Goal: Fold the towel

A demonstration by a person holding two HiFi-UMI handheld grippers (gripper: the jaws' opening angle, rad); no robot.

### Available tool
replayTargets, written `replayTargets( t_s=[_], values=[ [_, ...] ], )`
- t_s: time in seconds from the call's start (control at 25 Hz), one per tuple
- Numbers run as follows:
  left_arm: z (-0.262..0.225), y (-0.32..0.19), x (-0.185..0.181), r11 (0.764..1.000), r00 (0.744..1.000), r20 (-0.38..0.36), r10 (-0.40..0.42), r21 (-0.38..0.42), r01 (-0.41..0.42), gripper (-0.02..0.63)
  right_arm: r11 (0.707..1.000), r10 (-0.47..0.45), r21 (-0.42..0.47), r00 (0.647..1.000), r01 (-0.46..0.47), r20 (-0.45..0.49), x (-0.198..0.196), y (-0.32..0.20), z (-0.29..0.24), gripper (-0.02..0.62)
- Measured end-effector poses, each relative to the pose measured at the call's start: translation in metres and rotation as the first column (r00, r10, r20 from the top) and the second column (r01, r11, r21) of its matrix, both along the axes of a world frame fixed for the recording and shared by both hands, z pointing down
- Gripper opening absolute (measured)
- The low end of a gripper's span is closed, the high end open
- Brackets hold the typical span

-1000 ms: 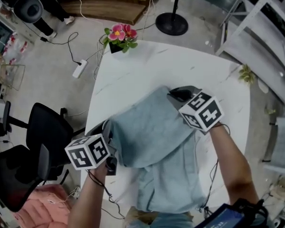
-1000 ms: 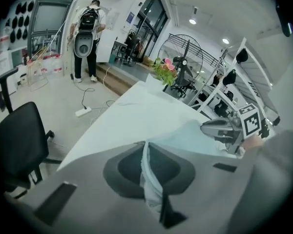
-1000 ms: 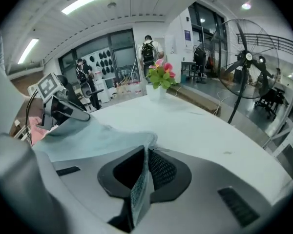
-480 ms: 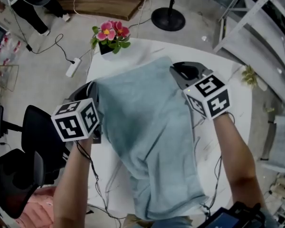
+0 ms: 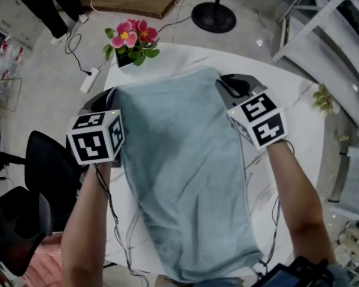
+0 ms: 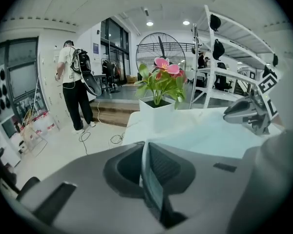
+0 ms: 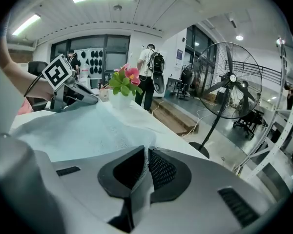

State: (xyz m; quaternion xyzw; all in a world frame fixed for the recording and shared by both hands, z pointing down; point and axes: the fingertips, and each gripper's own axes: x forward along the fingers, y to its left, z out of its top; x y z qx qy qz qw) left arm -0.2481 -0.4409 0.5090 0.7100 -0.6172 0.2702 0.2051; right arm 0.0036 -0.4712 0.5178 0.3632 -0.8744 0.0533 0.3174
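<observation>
A light blue towel (image 5: 185, 160) lies lengthwise over the white table (image 5: 287, 112), its near end hanging over the front edge. My left gripper (image 5: 107, 97) is shut on the towel's far left corner, and a thin fold of cloth shows between its jaws (image 6: 146, 150). My right gripper (image 5: 227, 85) is shut on the far right corner, with cloth pinched between its jaws (image 7: 145, 162). Between the two grippers the towel (image 7: 88, 130) is stretched flat. Each gripper view shows the other gripper across the cloth (image 6: 210, 130).
A white pot of pink flowers (image 5: 128, 40) stands at the table's far left corner, just beyond the towel. A black chair (image 5: 48, 172) is on the left, a fan base (image 5: 213, 17) beyond the table, a white rack (image 5: 323, 34) on the right. A person (image 5: 48, 5) stands far left.
Both grippers have carried the towel's corners away from me toward the far edge. The bunched, doubled cloth has been drawn out into one long flat sheet.
</observation>
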Motion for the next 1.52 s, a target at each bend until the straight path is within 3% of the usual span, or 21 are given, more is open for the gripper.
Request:
replayTargets(
  t_s=[0.32, 0.4, 0.48, 0.52, 0.64, 0.8, 1.0, 1.28, 1.52],
  values=[
    [0.011, -0.003, 0.006, 0.999, 0.998, 0.057, 0.014, -0.039, -0.012, 0.031, 1.0, 0.016, -0.024, 0.996, -0.018, -0.089, -0.002, 0.0, 0.008, 0.042],
    [0.01, 0.0, 0.008, 0.999, 1.0, 0.014, 0.015, -0.046, -0.014, 0.099, 0.999, 0.002, -0.052, 0.999, -0.004, -0.048, -0.004, 0.003, 0.008, 0.056],
    [0.007, 0.009, 0.008, 0.998, 0.998, -0.055, 0.006, -0.058, -0.009, 0.198, 0.994, -0.01, -0.107, 0.999, 0.015, 0.047, -0.005, 0.009, 0.003, 0.187],
    [0.004, 0.015, 0.006, 0.998, 0.996, -0.084, -0.002, -0.061, -0.003, 0.23, 0.992, -0.004, -0.126, 0.995, 0.016, 0.096, -0.003, 0.011, -0.002, 0.216],
    [-0.011, 0.037, -0.009, 0.999, 0.992, -0.126, -0.031, -0.041, 0.026, 0.259, 0.993, 0.019, -0.116, 0.983, 0.002, 0.18, 0.006, 0.021, -0.021, 0.229],
    [-0.061, 0.073, -0.013, 0.995, 0.984, -0.18, -0.021, 0.089, 0.037, 0.261, 0.996, 0.024, -0.085, 0.978, -0.006, 0.208, 0.022, 0.046, -0.045, 0.229],
    [-0.117, 0.154, 0.022, 0.973, 0.979, -0.189, 0.08, 0.226, -0.036, 0.256, 0.998, 0.021, -0.062, 0.979, -0.008, 0.205, 0.042, 0.107, -0.069, 0.222],
    [-0.171, 0.291, 0.064, 0.94, 0.969, -0.194, 0.152, 0.333, -0.08, 0.225, 0.999, -0.036, 0.008, 0.971, 0.035, 0.235, 0.05, 0.236, -0.128, 0.218],
    [-0.199, 0.418, 0.098, 0.898, 0.972, -0.111, 0.207, 0.415, -0.144, 0.225, 0.992, -0.116, 0.073, 0.974, 0.103, 0.194, 0.08, 0.366, -0.156, 0.215]
  ],
)
